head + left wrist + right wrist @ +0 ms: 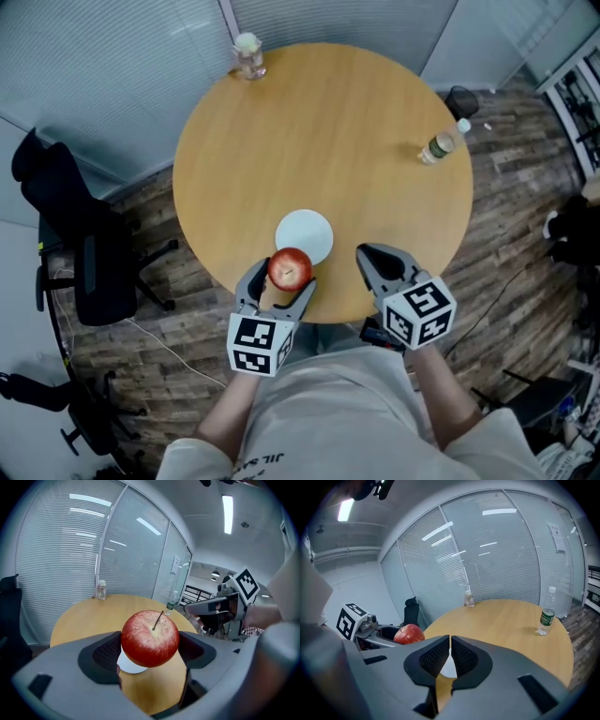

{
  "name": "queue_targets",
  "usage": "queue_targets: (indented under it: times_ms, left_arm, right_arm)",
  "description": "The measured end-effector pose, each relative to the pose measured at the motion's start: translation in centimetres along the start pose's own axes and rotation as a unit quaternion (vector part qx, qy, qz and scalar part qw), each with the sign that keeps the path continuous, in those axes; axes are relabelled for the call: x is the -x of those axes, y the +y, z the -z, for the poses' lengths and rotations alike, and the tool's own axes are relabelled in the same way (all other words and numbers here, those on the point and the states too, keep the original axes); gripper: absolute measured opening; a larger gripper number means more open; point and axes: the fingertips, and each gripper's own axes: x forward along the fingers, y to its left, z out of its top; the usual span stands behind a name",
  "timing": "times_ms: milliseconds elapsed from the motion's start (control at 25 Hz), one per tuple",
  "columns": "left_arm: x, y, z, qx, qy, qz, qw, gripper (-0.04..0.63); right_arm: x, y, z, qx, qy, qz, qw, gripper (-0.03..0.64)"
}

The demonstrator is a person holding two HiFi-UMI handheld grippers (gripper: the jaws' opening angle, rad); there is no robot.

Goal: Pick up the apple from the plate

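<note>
Left gripper (281, 279) closed on the apple (290, 269), one jaw pressed to each side of the fruit, stem pointing up. Judging by the left gripper view, held raised clear of the white plate (305, 234), with the plate showing just below and beyond the red skin (150, 638). Hangs above the near rim of the round table (328, 131), close to its edge.

Could slip from here. Round, smooth skin against only two pads, so little to stop a twist or a slide. Likely to drop with any easing of the squeeze, a sudden jerk, or a tilt of the wrist. Falling now, might strike the plate's rim and skid or chip it. Might equally miss the plate, roll over the near edge and land on the floor (525, 216). Risks bruising the flesh by squeezing harder as a cure. Better served by a steady, level carry.

Further right, right gripper (367, 255) with jaws pressed together on nothing, resting just beside the plate and near the fruit. Could knock the apple or the other jaws if swung leftward, so best kept apart.

Far right, a plastic bottle (441, 145) standing upright, well apart from both grippers. Unlikely to matter unless reached across.
</note>
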Motion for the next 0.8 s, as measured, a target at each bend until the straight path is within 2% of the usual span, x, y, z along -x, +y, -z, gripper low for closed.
queue_targets:
  times_ms: [360,800]
  left_arm:
    - [1.5,-0.3,-1.1,-0.006,-0.017,-0.004,0.9998,0.380]
    - [2.3,-0.8,-1.9,-0.016,-0.026,0.001,0.9995,0.380]
  right_arm:
    - [0.4,1.2,-0.7,0.020,-0.005,-0.014,1.000,0.034]
    - [1.2,1.5,-0.4,0.021,-0.005,-0.010,1.000,0.034]
